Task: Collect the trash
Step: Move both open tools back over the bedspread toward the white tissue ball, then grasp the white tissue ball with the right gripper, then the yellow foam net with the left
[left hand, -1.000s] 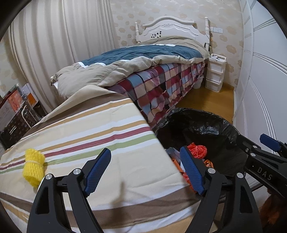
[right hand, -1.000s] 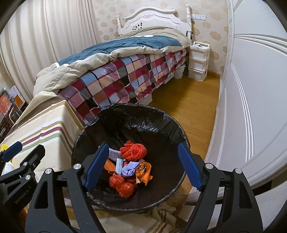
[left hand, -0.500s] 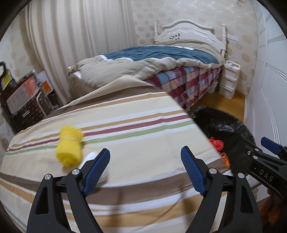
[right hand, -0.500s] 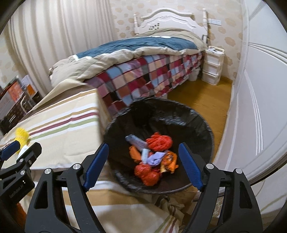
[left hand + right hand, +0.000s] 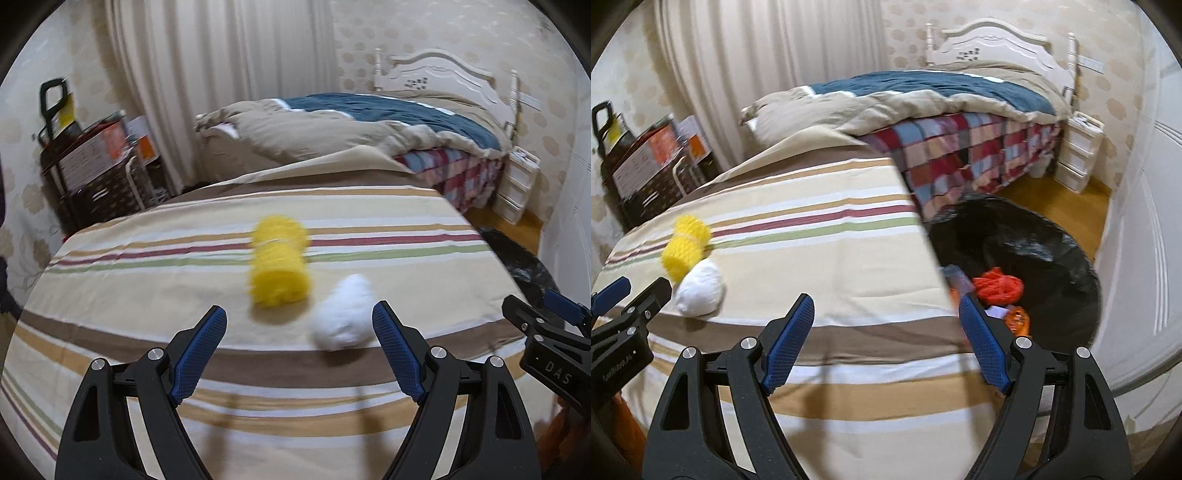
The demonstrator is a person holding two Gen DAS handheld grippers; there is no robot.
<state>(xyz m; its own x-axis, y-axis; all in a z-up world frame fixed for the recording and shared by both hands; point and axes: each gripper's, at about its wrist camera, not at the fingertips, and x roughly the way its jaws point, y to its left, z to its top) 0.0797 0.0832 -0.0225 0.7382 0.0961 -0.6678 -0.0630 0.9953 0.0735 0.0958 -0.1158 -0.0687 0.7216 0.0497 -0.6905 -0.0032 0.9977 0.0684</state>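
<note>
A yellow net roll (image 5: 280,266) and a white crumpled wad (image 5: 345,313) lie on the striped cloth (image 5: 184,266) just ahead of my left gripper (image 5: 300,332), which is open and empty. In the right wrist view the same yellow roll (image 5: 687,247) and white wad (image 5: 700,286) sit far left. My right gripper (image 5: 887,325) is open with nothing between its fingers, above the cloth's right edge. Beside that edge stands the black-lined bin (image 5: 1052,258), holding orange net (image 5: 997,287) and other scraps.
A bed with a checked cover (image 5: 960,147) and beige-blue quilt (image 5: 351,122) lies beyond. White drawers (image 5: 1078,155) stand by the headboard, a white wardrobe (image 5: 1145,221) at right. Boxes and a dark rack (image 5: 92,166) fill the left corner. Wooden floor (image 5: 1052,199) runs past the bin.
Both grippers have swung left, away from the bin and over the striped cloth. The yellow roll and white wad have come to the centre of the left view. Both stay open.
</note>
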